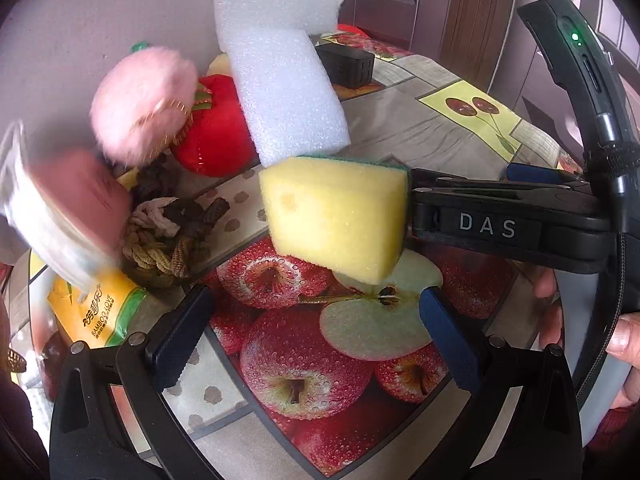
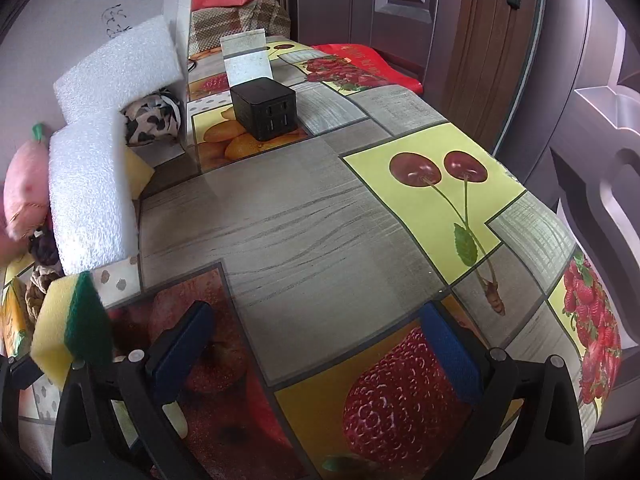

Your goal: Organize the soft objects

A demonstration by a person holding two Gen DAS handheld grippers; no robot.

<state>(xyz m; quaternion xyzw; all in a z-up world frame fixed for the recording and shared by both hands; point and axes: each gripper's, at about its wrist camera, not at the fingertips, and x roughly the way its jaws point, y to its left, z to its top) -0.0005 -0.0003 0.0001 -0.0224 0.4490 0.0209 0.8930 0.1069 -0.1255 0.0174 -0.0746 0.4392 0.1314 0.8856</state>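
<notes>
Fruit-print tablecloth [image 2: 300,220]; left tool [image 1: 316,300], right tool [image 2: 316,312] wide open

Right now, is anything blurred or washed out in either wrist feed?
Left wrist view: the pink plush and the packet at the left edge are smeared by motion blur; the yellow sponge is sharp. Right wrist view: mostly sharp, no strong glare, tablecloth lines bowed by the fisheye, corners black.

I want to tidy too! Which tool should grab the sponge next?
Probably left: the sponge sits straight ahead of the open left tool. The open right tool has it off to one side.
</notes>
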